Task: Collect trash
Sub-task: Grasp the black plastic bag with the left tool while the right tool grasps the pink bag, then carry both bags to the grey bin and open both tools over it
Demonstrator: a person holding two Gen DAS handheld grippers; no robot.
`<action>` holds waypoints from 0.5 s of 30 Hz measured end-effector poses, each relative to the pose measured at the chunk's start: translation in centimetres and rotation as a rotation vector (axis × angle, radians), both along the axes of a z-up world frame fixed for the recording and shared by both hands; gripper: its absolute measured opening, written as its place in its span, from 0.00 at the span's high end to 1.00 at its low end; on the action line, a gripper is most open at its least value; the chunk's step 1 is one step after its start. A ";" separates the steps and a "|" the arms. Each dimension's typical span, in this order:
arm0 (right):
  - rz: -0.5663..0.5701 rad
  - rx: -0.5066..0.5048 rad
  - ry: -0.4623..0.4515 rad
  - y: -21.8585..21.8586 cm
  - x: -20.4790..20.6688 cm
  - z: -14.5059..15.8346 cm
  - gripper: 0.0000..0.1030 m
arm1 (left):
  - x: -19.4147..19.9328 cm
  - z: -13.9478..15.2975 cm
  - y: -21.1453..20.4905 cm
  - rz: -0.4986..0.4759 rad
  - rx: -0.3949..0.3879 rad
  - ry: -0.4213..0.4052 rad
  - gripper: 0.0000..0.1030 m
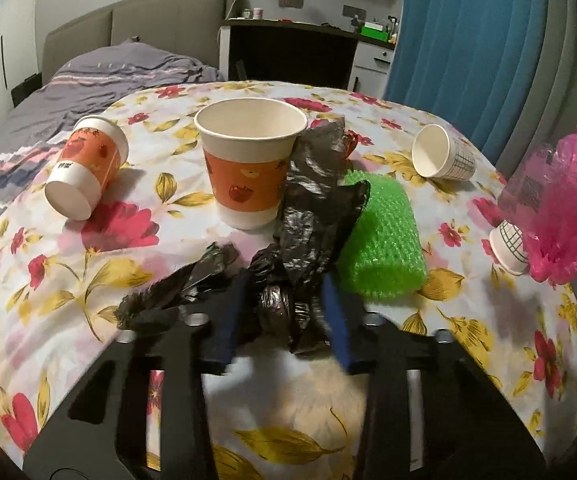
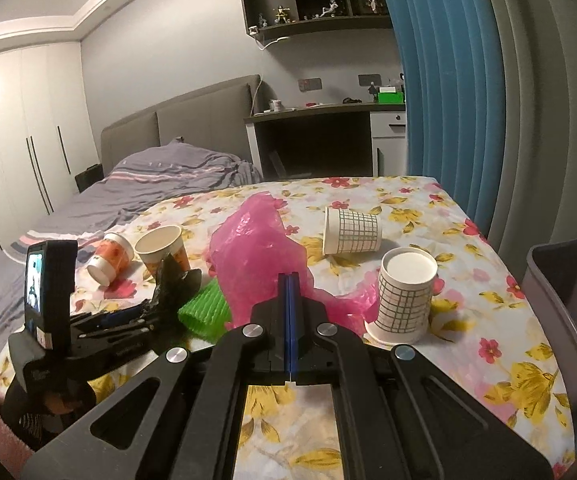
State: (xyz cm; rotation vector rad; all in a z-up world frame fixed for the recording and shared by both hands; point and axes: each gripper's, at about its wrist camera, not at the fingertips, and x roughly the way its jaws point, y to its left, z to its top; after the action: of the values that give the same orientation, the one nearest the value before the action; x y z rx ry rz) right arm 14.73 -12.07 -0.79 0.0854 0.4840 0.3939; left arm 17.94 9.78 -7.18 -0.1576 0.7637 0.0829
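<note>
Black bag (image 1: 312, 196) lay crumpled mid-table (image 1: 88, 280) between the upright cup (image 1: 248, 168) and green wrap (image 1: 380, 236), long axis running away from the left gripper (image 1: 284, 312), whose spread jaws straddled its near end. Likely light, limp, slippery; best pinched at the bunched end. Right gripper (image 2: 290, 280), jaws pressed together, pinched the pink bag (image 2: 256, 256).

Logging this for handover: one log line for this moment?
left claw: open around black bag | right claw: shut on pink bag | bin: right edge
</note>
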 end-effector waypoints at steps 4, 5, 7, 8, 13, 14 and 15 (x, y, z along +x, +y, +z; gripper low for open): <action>0.000 0.006 -0.004 -0.6 -0.8 -0.1 0.99 | -1.0 0.3 0.0 0.022 0.006 -0.015 0.87; -0.001 0.008 -0.004 -0.9 -1.1 -0.1 0.99 | -1.4 0.4 -0.1 0.028 0.000 -0.023 0.89; -0.002 0.010 -0.008 -1.3 -1.4 -0.1 0.99 | -2.8 1.1 -0.3 0.036 -0.018 -0.056 0.89; -0.005 0.012 -0.014 -1.6 -1.8 0.0 0.99 | -3.4 1.5 -0.5 0.037 -0.022 -0.071 0.89; -0.017 0.023 -0.039 -3.4 -3.6 0.5 0.99 | -7.4 3.7 -1.5 0.058 -0.048 -0.160 0.89; -0.024 0.028 -0.044 -4.0 -4.1 0.6 0.99 | -8.1 4.1 -1.6 0.060 -0.056 -0.175 0.89; -0.026 0.033 -0.046 -4.4 -4.5 0.7 0.99 | -8.5 4.4 -1.8 0.062 -0.057 -0.186 0.89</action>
State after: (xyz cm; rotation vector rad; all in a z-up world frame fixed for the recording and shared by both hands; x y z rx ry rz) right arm 10.27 -16.43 -0.11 0.1142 0.4306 0.3772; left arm 9.40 7.95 -2.77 -0.2403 0.5755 0.1036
